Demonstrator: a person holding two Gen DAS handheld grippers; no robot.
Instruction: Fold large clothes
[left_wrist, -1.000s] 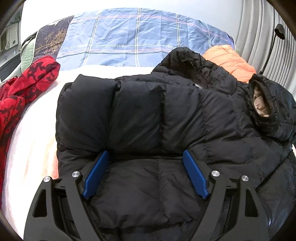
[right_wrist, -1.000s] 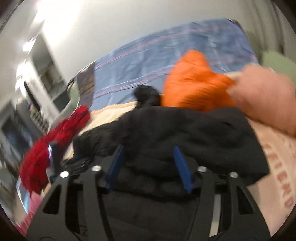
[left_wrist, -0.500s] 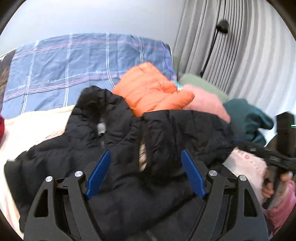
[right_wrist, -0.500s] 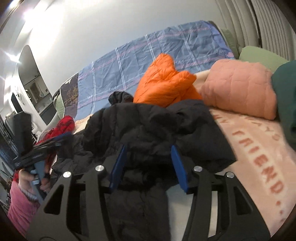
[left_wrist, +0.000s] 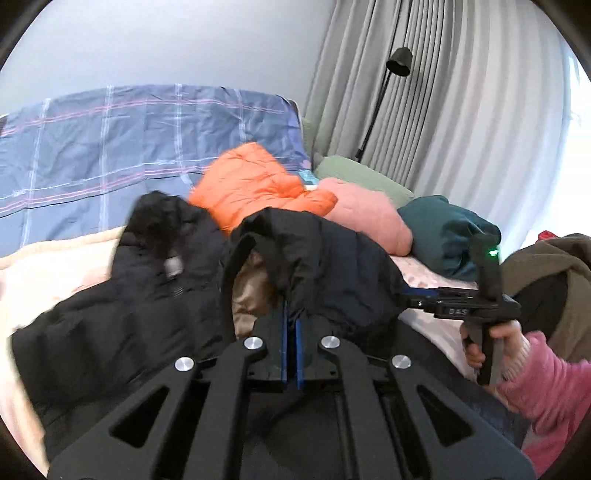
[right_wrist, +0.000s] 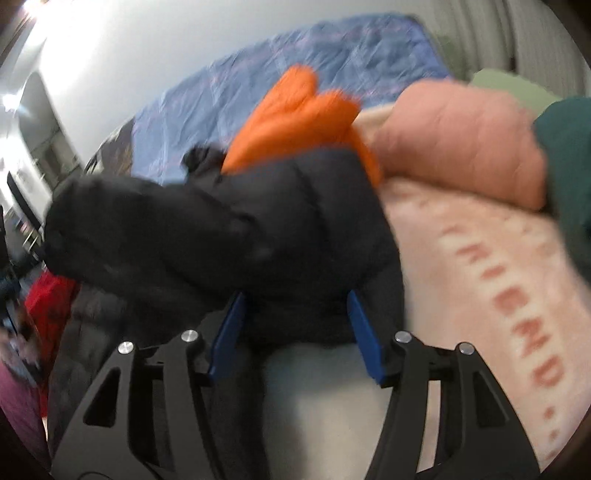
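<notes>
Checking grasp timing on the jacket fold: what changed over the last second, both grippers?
The left gripper, its jaws wide over the black puffer jacket a second ago, has shut on a fold of it and lifted it. The right gripper has dropped nearer the jacket's edge, jaws opening, not pressing. Unchanged: orange puffer jacket, pink quilted bundle and blue plaid sheet.

You've got one black puffer jacket (left_wrist: 155, 306) at centre, one orange jacket (left_wrist: 255, 181) at twelve o'clock, one pink quilted piece (left_wrist: 369, 218), one teal garment (left_wrist: 439, 232) at three, one red garment (right_wrist: 48, 306) at nine.
</notes>
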